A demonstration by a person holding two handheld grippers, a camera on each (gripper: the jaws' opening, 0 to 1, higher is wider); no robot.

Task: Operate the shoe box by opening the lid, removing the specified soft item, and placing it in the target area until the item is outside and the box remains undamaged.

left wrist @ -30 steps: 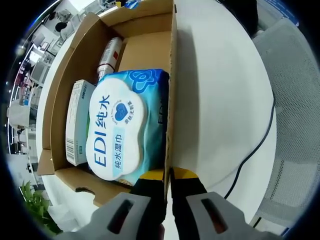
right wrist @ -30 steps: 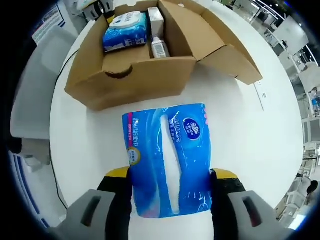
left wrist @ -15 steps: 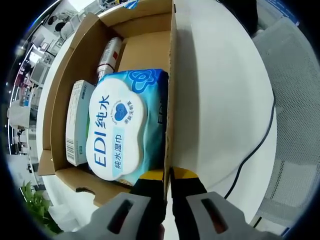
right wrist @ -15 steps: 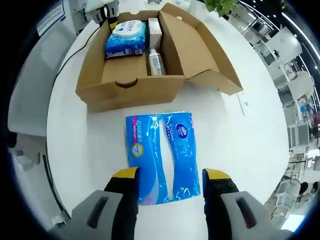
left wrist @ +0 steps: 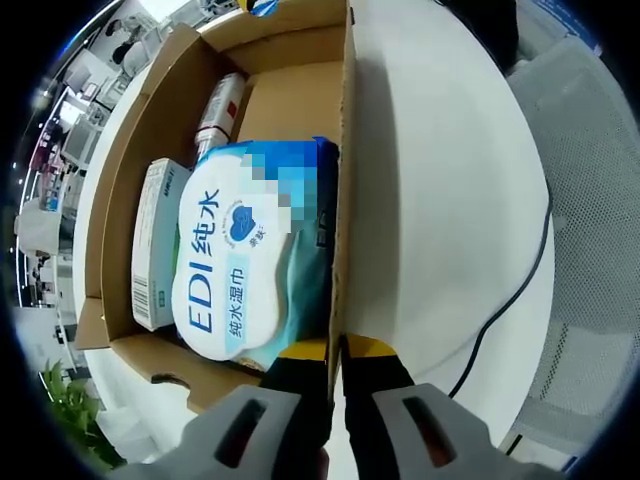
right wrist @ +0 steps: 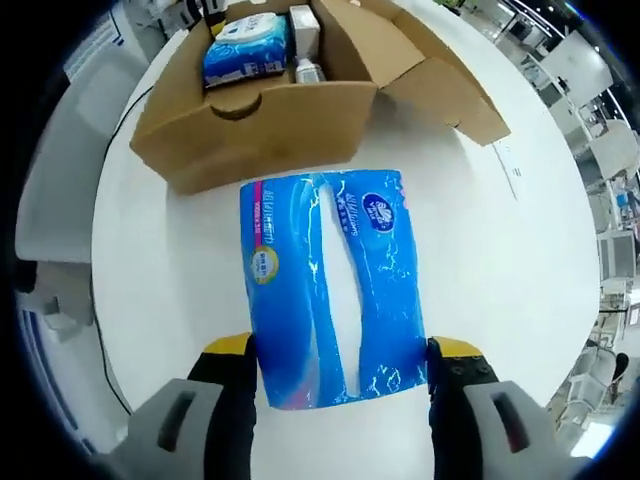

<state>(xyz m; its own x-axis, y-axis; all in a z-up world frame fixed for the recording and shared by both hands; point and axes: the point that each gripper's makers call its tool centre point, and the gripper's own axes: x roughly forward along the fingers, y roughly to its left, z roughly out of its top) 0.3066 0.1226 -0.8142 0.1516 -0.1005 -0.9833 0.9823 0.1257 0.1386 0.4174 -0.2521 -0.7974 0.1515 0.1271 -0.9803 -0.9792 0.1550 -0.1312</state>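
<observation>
A brown shoe box (left wrist: 290, 100) stands open on a white round table (left wrist: 430, 200). My left gripper (left wrist: 337, 358) is shut on the box's right wall (left wrist: 345, 200), near its near corner. Inside lie a light blue wet-wipes pack (left wrist: 235, 260), a small white carton (left wrist: 155, 240) and a bottle (left wrist: 218, 110). In the right gripper view a blue soft tissue pack (right wrist: 335, 280) lies flat on the table in front of the box (right wrist: 260, 125). My right gripper (right wrist: 342, 360) is open, its jaws flanking the pack's near end.
The box lid flap (right wrist: 440, 80) hangs open to the right. A black cable (left wrist: 510, 290) runs over the table edge. A grey mesh chair (left wrist: 590, 250) stands beside the table. Bare tabletop (right wrist: 500, 250) lies right of the tissue pack.
The right gripper let go of the tissue pack and backed off, leaving it on the table; it has now come close again, jaws wider around the pack. The left gripper has stayed put.
</observation>
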